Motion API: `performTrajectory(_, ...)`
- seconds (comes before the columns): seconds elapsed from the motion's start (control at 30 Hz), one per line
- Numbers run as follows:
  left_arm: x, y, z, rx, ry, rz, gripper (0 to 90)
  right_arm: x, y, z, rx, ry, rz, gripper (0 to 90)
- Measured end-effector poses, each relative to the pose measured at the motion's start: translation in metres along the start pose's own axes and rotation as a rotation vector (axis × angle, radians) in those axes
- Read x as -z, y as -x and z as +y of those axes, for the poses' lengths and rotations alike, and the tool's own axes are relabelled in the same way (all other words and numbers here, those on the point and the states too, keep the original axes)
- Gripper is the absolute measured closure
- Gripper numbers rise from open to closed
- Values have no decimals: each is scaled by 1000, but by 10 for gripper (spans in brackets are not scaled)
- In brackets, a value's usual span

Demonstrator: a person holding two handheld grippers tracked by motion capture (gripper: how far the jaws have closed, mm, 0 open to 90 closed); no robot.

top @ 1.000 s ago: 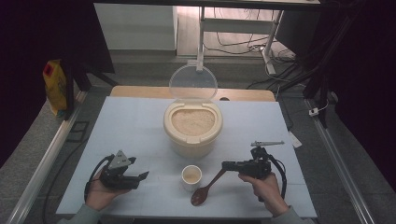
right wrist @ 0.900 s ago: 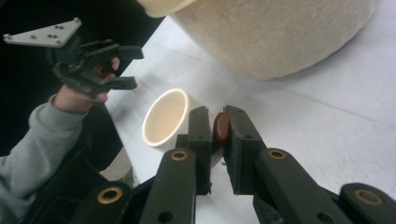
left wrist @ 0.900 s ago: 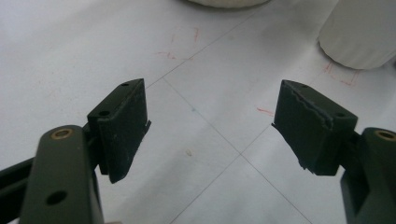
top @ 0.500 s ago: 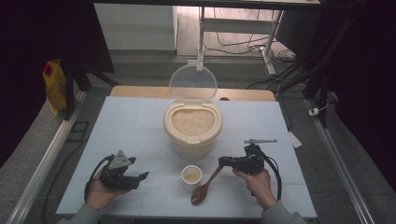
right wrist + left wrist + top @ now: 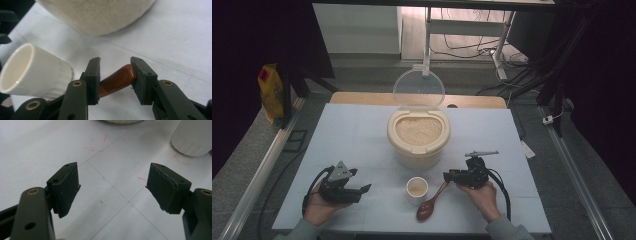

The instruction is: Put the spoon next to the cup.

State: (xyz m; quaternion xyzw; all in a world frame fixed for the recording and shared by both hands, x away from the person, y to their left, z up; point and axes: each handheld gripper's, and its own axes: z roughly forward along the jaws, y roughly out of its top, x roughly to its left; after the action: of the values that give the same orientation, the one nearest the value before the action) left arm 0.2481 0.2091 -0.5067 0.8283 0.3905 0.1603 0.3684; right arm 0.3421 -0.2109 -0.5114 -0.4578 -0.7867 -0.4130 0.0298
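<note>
- The left gripper (image 5: 362, 189) rests low over the white table (image 5: 352, 135) at the near left, held in the person's left hand (image 5: 319, 206). In the left gripper view its jaws stand wide apart with nothing between them, bare table beneath.
- The small white cup (image 5: 417, 189) stands near the middle of the table's front, just in front of the rice container (image 5: 418, 137), whose clear lid (image 5: 418, 90) is tipped up behind it.
- The brown wooden spoon (image 5: 430, 206) lies on the table just right of the cup, bowl toward the person, handle slanting up toward the right gripper (image 5: 446, 176).
- The right gripper, in the person's right hand (image 5: 482, 196), has just been opening its jaws. In the right gripper view the spoon's handle end (image 5: 117, 80) sits between them: it meets the right pad, while the left pad stands around it loosely, so the grip is released.
</note>
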Motion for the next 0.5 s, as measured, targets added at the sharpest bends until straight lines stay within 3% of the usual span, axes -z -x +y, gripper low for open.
performTrajectory(0.23, 0, 0, 0, 0, -1, 0, 255, -5, -2, 0, 57, -16, -70, 537)
performTrajectory(0.5, 0, -1, 0, -2, -4, 0, 255, -10, -1, 2, 87, 7, -127, 486)
